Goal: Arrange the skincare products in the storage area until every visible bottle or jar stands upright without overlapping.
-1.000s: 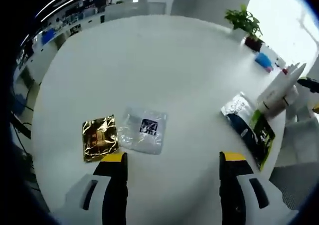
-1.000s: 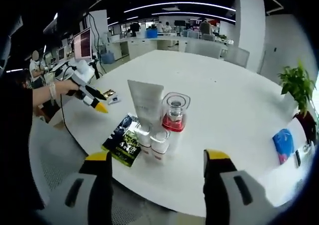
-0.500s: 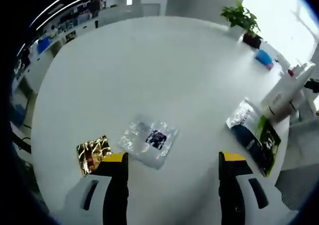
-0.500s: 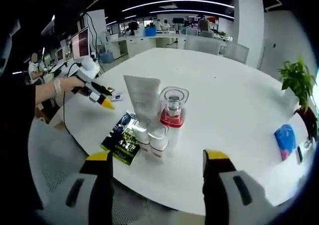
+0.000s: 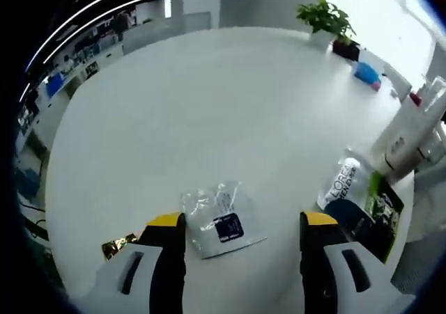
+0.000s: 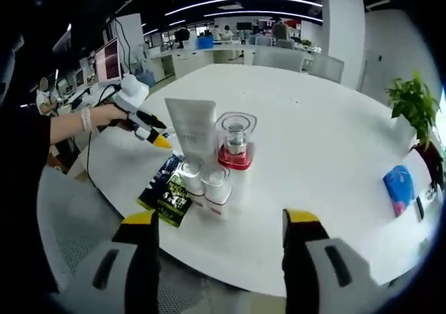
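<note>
The left gripper [image 5: 237,234] has its jaws spread wide and empty, low over the white bench [image 5: 209,105]. A gold sachet [image 5: 117,246] lies just outside its left jaw, half hidden. The clear sachet [image 5: 219,220] lies flat between the jaws, so it looks like the piece to pick next. To do that well, I would drop both tips to the bench either side of the sachet and pinch its raised crinkled edge, since thin film slides easily.

Beyond the right jaw lies a dark green-and-silver pouch [image 5: 359,206], with a white tube [image 5: 408,136] standing past it.

The right gripper [image 6: 219,227] is also released and empty, short of the cluster ahead of its jaws: the white tube [image 6: 191,126], a clear red-based jar [image 6: 235,140] and two small bottles [image 6: 205,182], all upright and close together.
</note>
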`<state>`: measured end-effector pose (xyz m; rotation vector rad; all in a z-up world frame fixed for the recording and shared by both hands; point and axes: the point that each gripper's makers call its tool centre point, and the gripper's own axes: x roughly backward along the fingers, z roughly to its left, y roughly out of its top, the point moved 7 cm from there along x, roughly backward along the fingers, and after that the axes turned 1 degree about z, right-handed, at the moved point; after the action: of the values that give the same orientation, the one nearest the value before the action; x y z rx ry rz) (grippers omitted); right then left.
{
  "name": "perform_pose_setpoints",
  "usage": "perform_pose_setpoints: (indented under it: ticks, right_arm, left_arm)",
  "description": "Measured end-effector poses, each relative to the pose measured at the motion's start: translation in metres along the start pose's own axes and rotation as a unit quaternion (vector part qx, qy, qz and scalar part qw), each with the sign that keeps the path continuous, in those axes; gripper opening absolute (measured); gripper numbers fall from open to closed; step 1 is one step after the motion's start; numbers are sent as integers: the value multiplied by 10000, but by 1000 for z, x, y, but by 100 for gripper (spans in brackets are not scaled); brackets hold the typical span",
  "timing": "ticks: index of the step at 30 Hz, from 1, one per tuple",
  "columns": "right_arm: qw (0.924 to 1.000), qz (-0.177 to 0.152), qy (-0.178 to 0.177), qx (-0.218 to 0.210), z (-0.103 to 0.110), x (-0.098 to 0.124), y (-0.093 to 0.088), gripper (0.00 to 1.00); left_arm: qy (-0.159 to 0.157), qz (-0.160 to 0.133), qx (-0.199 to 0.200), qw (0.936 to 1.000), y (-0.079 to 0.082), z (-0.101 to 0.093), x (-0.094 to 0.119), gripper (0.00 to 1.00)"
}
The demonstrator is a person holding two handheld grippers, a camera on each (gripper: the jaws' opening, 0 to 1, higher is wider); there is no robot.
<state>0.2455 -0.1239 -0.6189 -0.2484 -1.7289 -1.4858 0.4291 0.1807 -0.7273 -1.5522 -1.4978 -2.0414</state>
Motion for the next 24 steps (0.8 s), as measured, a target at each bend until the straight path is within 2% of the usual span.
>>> perform_pose_setpoints:
  ticks: [4,8,12,14,18,24]
  right_arm:
    - [10000,-7,15,-4,0,0,0,72]
    - [10000,-33,67,-15,0,-1,0,71]
    - [9999,-45,116,4,1,-1,0,71]
    - [9999,-54,147,15,2,-1,0,71]
    - [9998,-75,190,49,2,-1,0,71]
    - [9996,-123,227,82,1,1,2,71]
  left_arm:
    - [69,-7,-231,9997,0,-3,0,55]
    - [10,-69,-266,9996,-1,-5,2,50]
    - [-22,-84,-297,9995,-3,-6,4,38]
    - [-39,-98,-329,9994,-4,-7,5,38]
    - [146,-95,-270,9995,-5,-7,8,41]
    - [106,-59,-140,9998,-6,-8,8,38]
